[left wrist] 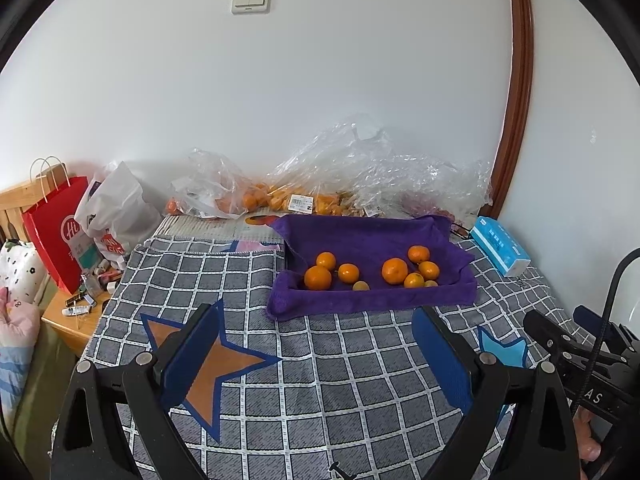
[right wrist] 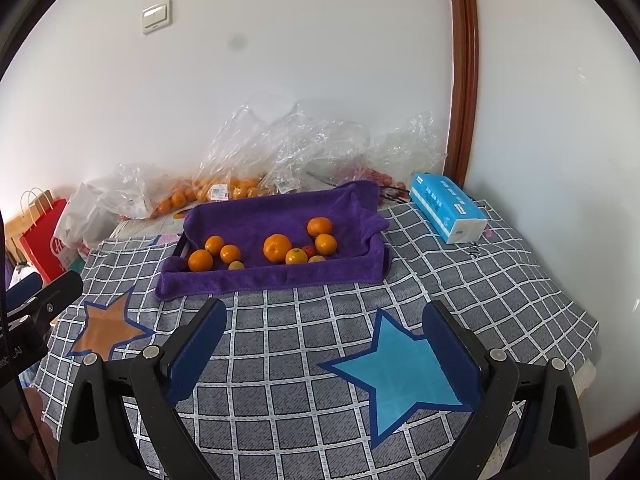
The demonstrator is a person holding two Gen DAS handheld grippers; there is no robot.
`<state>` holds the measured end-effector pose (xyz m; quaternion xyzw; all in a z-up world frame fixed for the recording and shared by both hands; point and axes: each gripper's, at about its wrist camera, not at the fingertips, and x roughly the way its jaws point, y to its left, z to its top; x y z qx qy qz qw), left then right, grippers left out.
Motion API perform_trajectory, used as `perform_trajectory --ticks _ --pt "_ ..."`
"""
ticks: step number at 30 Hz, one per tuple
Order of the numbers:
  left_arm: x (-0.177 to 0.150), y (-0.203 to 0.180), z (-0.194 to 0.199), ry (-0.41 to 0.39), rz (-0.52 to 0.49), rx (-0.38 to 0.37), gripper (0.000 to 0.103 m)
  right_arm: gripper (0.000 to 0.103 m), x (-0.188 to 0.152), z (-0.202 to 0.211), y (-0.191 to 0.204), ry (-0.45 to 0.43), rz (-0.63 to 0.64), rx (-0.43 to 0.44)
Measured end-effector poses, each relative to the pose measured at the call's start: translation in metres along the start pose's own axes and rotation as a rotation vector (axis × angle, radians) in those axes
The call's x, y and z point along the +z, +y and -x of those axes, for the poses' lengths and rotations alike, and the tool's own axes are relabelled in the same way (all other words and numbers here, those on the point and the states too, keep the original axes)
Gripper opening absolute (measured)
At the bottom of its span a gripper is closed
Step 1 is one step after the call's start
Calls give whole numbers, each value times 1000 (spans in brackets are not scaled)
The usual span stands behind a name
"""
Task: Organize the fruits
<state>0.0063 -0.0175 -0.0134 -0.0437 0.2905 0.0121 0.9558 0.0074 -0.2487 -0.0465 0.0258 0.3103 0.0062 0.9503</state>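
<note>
A tray lined with a purple towel (left wrist: 360, 236) (right wrist: 280, 208) sits at the back of the checked table and holds several orange tangerines (left wrist: 318, 277) (right wrist: 277, 247) in two loose groups. My left gripper (left wrist: 320, 356) hovers open over the cloth in front of the tray, beside an orange star patch (left wrist: 208, 364). My right gripper (right wrist: 324, 344) is open too, low over a blue star patch (right wrist: 404, 372). Neither holds anything. More tangerines lie in clear plastic bags (left wrist: 248, 196) (right wrist: 216, 188) behind the tray.
A blue tissue pack (left wrist: 500, 250) (right wrist: 448, 206) lies right of the tray. A red paper bag (left wrist: 56, 232) and a white plastic bag (left wrist: 116, 212) stand at the left on a wooden bedside stand (left wrist: 72, 320) with small bottles. The wall runs close behind.
</note>
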Motion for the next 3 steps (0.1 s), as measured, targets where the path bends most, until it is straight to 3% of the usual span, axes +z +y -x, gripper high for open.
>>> perform_trajectory --ticks 3 --pt "-1 0 2 -9 -1 5 97 97 -1 1 1 1 2 2"
